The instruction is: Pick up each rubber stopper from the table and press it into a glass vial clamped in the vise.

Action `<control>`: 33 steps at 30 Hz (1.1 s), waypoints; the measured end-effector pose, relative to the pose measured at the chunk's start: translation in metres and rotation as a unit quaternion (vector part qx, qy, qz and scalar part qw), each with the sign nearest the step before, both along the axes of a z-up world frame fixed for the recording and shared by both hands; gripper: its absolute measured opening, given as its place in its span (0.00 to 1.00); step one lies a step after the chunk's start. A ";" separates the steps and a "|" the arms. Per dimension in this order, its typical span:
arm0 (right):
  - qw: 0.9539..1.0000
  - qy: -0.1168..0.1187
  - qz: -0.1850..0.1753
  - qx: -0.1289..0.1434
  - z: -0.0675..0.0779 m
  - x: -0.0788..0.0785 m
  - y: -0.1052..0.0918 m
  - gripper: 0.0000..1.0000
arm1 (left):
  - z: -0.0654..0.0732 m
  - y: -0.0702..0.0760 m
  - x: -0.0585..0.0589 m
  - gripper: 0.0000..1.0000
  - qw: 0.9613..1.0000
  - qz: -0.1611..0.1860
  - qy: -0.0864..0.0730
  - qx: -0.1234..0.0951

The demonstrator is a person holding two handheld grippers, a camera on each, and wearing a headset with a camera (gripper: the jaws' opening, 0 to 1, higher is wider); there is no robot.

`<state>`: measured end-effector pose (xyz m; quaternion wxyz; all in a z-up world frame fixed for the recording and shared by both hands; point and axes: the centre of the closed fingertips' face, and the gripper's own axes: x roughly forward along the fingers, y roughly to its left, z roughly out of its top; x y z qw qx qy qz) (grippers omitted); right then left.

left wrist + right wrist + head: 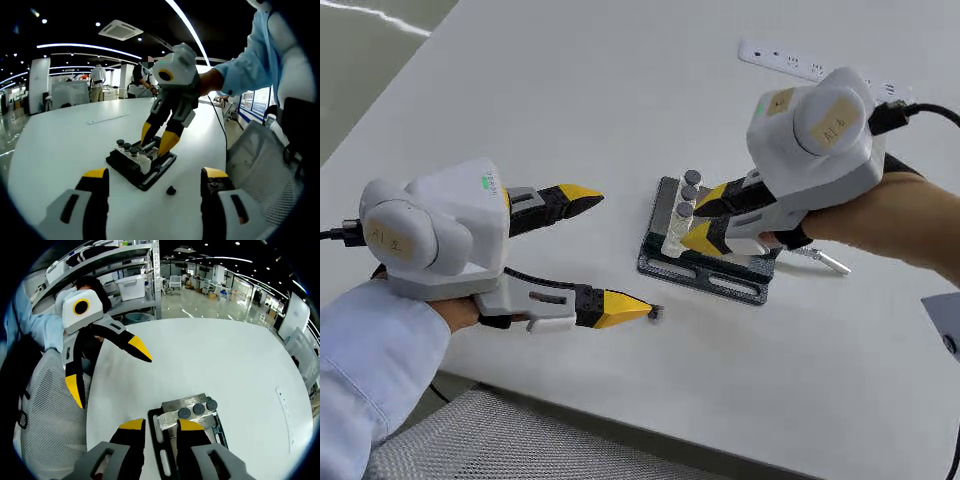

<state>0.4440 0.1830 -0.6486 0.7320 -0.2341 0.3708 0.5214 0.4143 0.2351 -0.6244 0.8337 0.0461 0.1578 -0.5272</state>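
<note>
**Left gripper** (pixel 610 250): my jaws stand wide apart with nothing between them. I hold it low over the table, tips pointing right toward the vise.

**Rubber stopper** (pixel 656 312): one loose piece, small and dark, lying on the white table (pixel 570 90) just beside the tip of my near left jaw. In the left gripper view it sits between my two jaws, on the near side of the vise.

**Right gripper** (pixel 703 222): my jaws are a narrow gap apart, tips down at the near end of the vise.

**Open vial** (pixel 168 418): clear glass, upright in the vise, uncapped, in the gap just ahead of my right jaws. I cannot tell whether they touch it.

**Vise** (pixel 705 272): black, flat on the table, to the right of my left gripper.

**Stoppered vials** (pixel 689 192): three in a row, clamped in the vise beyond the open vial, each with a grey cap.

**Vise handle** (pixel 827 262): a metal rod sticking out to the right.

**Power strip** (pixel 790 60): white, on the far side of the table, well apart from the vise.

**Mesh chair** (pixel 510 440): at the near table edge.
</note>
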 end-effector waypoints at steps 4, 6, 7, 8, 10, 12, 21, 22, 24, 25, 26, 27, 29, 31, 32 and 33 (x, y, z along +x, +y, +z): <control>0.999 0.000 -0.028 0.033 0.002 -0.010 0.002 0.25 | -0.001 0.001 -0.003 0.72 1.000 -0.002 0.001 0.005; 0.999 0.000 -0.036 0.039 0.001 -0.013 0.001 0.25 | -0.001 0.002 -0.004 0.72 1.000 -0.003 0.003 0.007; 0.998 0.001 -0.038 0.041 -0.001 -0.017 0.000 0.25 | -0.001 0.002 -0.005 0.72 1.000 -0.003 0.003 0.007; 0.998 0.003 -0.042 0.044 -0.002 -0.019 0.000 0.25 | -0.001 0.002 -0.006 0.72 1.000 -0.004 0.003 0.008; 0.998 0.002 -0.048 0.050 -0.004 -0.023 -0.001 0.25 | -0.001 0.001 -0.007 0.72 1.000 -0.006 0.004 0.011; 0.997 0.003 -0.055 0.055 -0.005 -0.026 -0.001 0.25 | -0.002 0.001 -0.009 0.72 1.000 -0.010 0.004 0.016; 0.996 0.009 -0.065 0.067 -0.011 -0.040 0.000 0.23 | -0.001 -0.001 -0.014 0.72 0.999 -0.022 0.006 0.029; 0.996 0.010 -0.064 0.066 -0.012 -0.041 0.000 0.23 | -0.001 -0.001 -0.015 0.72 0.999 -0.022 0.006 0.030; 0.996 0.011 -0.061 0.061 -0.014 -0.041 -0.002 0.23 | -0.002 -0.001 -0.016 0.72 0.999 -0.022 0.007 0.031; 0.997 0.011 -0.058 0.058 -0.016 -0.042 -0.002 0.22 | -0.002 -0.001 -0.016 0.72 0.999 -0.022 0.007 0.031; 0.997 0.011 -0.053 0.053 -0.017 -0.043 -0.002 0.22 | -0.002 -0.001 -0.016 0.72 0.999 -0.021 0.007 0.030; 0.998 0.011 -0.046 0.048 -0.019 -0.043 -0.002 0.21 | -0.002 -0.002 -0.017 0.72 0.999 -0.021 0.007 0.031; 0.999 0.008 -0.030 0.036 -0.022 -0.045 -0.002 0.19 | -0.002 -0.003 -0.017 0.71 0.999 -0.020 0.008 0.030; 0.999 0.010 -0.020 0.031 -0.025 -0.046 -0.001 0.18 | -0.003 -0.003 -0.018 0.71 0.999 -0.019 0.009 0.029; 0.999 0.013 -0.014 0.028 -0.026 -0.048 0.000 0.18 | -0.003 -0.003 -0.018 0.71 0.999 -0.019 0.009 0.028; 1.000 0.014 -0.010 0.025 -0.028 -0.049 0.001 0.18 | -0.003 -0.003 -0.018 0.71 0.999 -0.018 0.010 0.028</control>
